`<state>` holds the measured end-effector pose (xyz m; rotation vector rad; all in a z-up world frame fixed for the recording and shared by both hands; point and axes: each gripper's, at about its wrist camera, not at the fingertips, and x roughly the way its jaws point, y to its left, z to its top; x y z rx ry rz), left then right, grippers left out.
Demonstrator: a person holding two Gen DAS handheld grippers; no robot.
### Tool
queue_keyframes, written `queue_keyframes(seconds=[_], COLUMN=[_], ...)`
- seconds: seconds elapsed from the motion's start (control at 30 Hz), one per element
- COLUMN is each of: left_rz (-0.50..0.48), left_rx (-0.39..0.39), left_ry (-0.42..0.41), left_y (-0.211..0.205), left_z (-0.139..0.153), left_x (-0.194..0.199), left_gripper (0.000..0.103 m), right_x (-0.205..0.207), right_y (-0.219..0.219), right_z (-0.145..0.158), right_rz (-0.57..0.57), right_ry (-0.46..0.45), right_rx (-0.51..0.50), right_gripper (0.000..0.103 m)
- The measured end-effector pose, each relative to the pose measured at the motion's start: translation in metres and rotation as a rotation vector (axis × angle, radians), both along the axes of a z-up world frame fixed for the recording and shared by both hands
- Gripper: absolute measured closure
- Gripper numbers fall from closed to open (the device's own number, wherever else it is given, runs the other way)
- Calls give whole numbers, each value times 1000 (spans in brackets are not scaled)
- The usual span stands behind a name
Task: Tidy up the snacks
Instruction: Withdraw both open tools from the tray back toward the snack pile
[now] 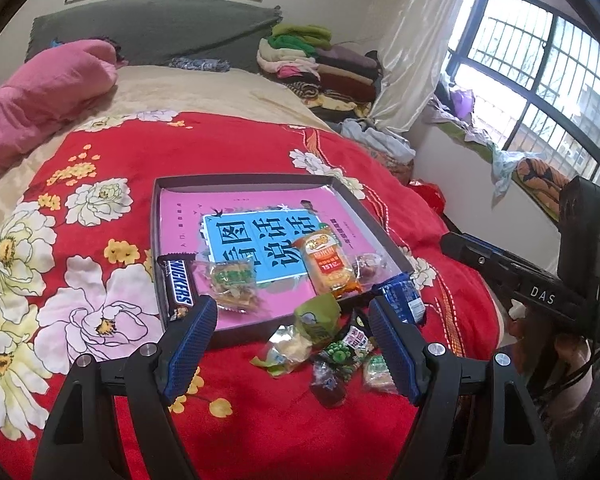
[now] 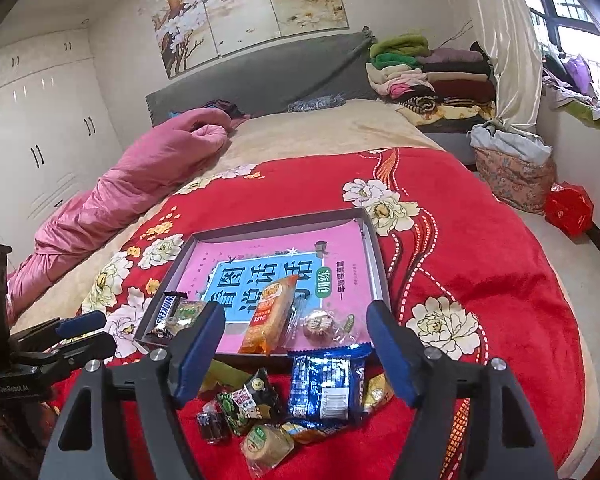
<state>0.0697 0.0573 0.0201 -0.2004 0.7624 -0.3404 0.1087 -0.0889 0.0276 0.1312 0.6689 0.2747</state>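
Both of my hand-held grippers, left (image 1: 292, 316) and right (image 2: 296, 324), stand released and empty above the loose snack pile (image 2: 284, 404) on the red bed cover, just short of the shallow tray (image 2: 374, 248). Next pick, in my judgement: the blue wafer packet (image 2: 324, 388). Straddle its narrow width, descend squarely, clench gently, then place it beside the orange cracker packet (image 2: 270, 312), inside the tray with the Snickers bar (image 1: 178, 286).

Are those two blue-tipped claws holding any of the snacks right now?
No. The left gripper and the right gripper both stand open and empty above the loose wrapped snacks on the red flowered bedspread.
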Motion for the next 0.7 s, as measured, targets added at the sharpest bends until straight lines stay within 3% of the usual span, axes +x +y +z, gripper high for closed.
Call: queue_keyframes(seconds=[0.7], left_rz=[-23], left_rx=[63], left_ry=[30], left_y=[-24], left_z=[-2], left_x=[-14], left_gripper=[24], right_x=[-14], right_y=[-11], right_z=[-2], right_rz=[4], right_ry=[8], right_rx=[8], right_gripper=[27])
